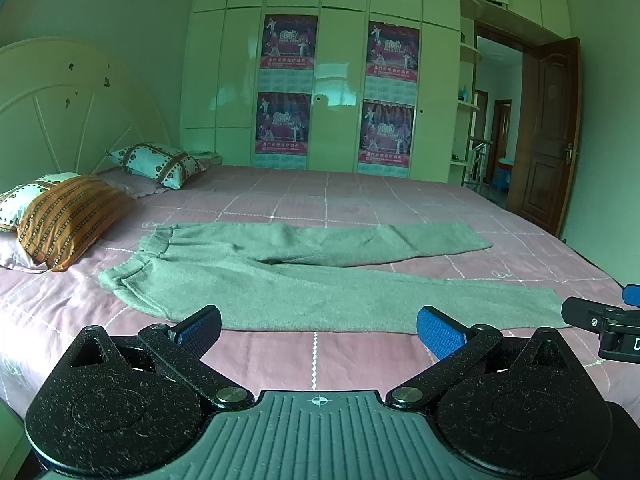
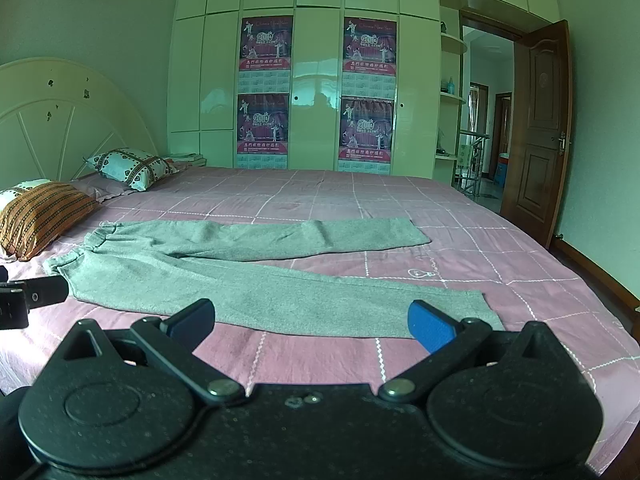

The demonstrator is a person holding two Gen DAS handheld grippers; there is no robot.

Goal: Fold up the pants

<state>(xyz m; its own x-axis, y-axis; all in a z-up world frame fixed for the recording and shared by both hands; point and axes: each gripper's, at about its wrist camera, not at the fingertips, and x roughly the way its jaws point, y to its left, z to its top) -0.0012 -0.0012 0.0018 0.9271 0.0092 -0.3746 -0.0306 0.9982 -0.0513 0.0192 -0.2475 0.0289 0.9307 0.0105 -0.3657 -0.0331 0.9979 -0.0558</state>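
The grey pants [image 2: 224,276] are lying flat and unfolded on the pink checked bedspread [image 2: 460,240], their long axis running across the view — waistband [image 1: 136,256] toward the pillows [image 1: 60,216] at the left, cuffs toward the open door [image 2: 540,128] at the right. The two legs are splaying apart in a narrow V, the near leg [image 1: 360,300] sitting just ahead of both tools and the far leg [image 1: 360,240] lying beyond it. The left gripper [image 1: 318,330] is hovering with its blue pads spread wide and holding nothing, pointing at the near leg's hem-side edge around its middle; the right gripper [image 2: 312,320] is likewise spread and empty, sitting nearer the cuff end [image 2: 472,308]. By this layout the left tool is the closer one to the waistband and the right tool the closer one to the cuffs — so a first fold, as judged from here, would probably be carrying the near leg away from the tools and over onto the far one. No fold is yet made.
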